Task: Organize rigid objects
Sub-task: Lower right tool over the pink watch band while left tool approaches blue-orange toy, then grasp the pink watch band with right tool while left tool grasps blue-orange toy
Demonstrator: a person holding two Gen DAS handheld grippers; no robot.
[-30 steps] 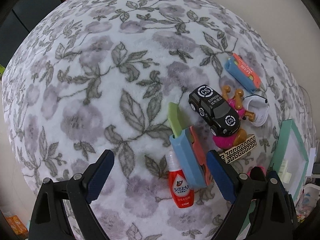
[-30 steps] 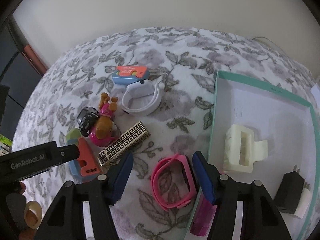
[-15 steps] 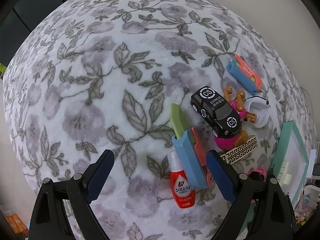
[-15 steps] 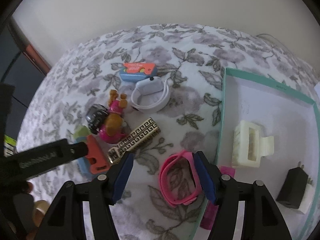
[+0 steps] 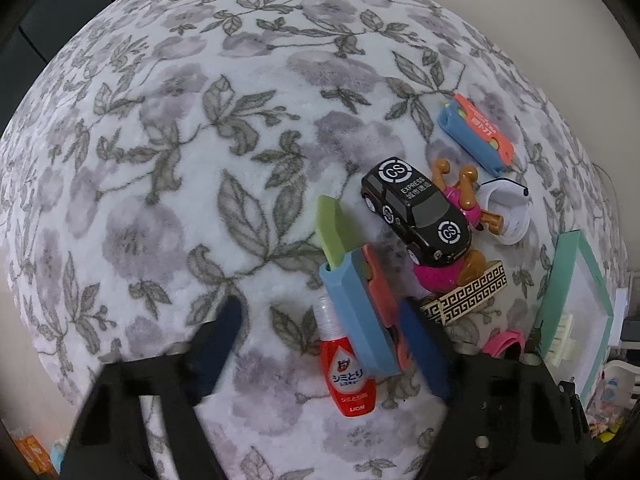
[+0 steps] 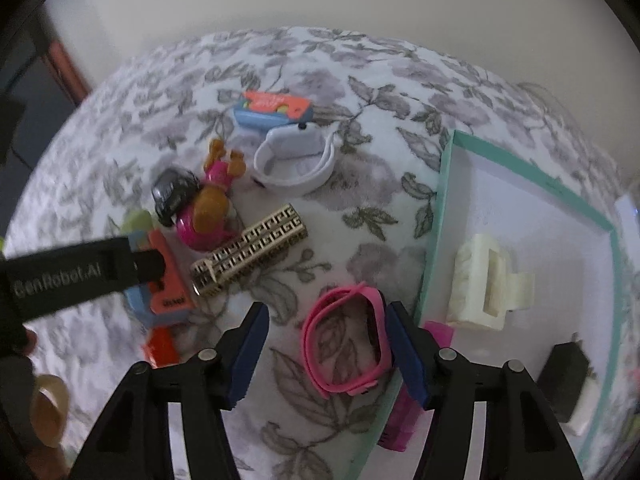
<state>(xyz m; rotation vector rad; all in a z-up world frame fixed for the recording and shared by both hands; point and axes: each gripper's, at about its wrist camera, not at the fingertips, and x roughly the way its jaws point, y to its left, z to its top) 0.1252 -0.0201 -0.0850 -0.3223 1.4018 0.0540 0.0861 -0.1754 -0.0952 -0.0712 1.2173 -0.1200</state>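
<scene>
My left gripper (image 5: 324,344) points down at the flowered cloth, its jaws closing. Between them lie a red dropper bottle (image 5: 348,376) and a blue-and-orange case (image 5: 360,308) with a green tab. The right finger (image 5: 424,344) is beside the case's orange edge; the left finger stands clear of the bottle. My right gripper (image 6: 326,346) hangs over a pink wristband (image 6: 348,340), jaws closing. Its right finger (image 6: 404,348) is at the band's side, the left one apart from it.
A teal-rimmed box (image 6: 436,216) at the right holds a cream hair claw (image 6: 480,284) and a black plug (image 6: 564,376). On the cloth: black toy car (image 5: 416,212), pink toy figure (image 6: 208,208), gold patterned tube (image 6: 248,248), white band (image 6: 296,164), second blue-orange case (image 6: 272,112).
The left jaws have drawn in from wide apart towards the bottle and case. The right jaws have narrowed a little around the pink wristband.
</scene>
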